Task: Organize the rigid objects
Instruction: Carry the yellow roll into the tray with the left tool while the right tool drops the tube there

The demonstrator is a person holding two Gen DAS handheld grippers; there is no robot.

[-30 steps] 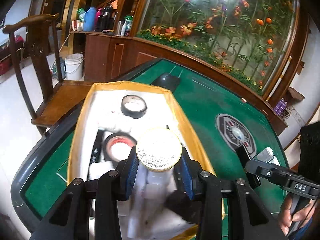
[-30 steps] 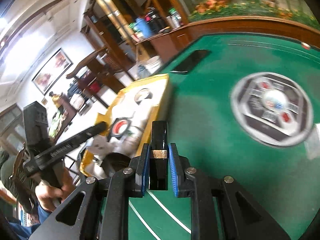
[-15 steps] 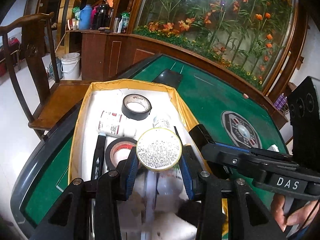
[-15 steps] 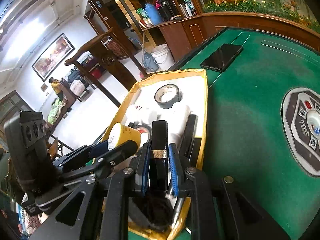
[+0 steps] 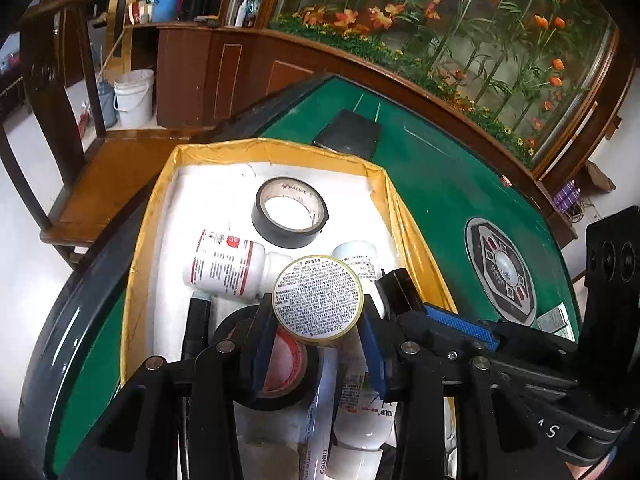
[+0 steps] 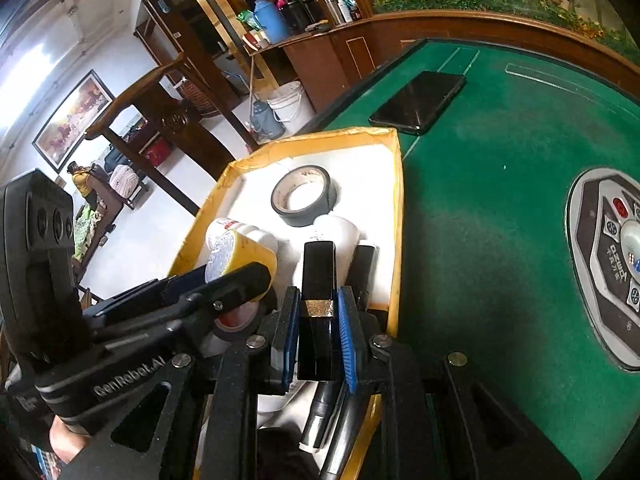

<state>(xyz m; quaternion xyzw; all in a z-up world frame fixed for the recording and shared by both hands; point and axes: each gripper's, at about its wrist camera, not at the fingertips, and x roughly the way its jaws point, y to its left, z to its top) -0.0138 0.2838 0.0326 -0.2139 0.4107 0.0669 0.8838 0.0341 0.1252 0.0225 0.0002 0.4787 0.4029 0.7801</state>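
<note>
My left gripper is shut on a yellow round container with a printed label on its base, held above the yellow-walled box. It also shows in the right wrist view. My right gripper is shut on a black rectangular tube with a gold band, held over the box's right side. In the box lie a black tape roll, a white pill bottle, a red-cored tape roll and other white bottles.
A black phone lies on the green felt table beyond the box. A round control panel sits mid-table. A wooden chair stands left of the table, a white bucket behind it.
Both grippers have moved in over the box with their loads. The right gripper swung left from the green felt, and now sits close beside the left one.
</note>
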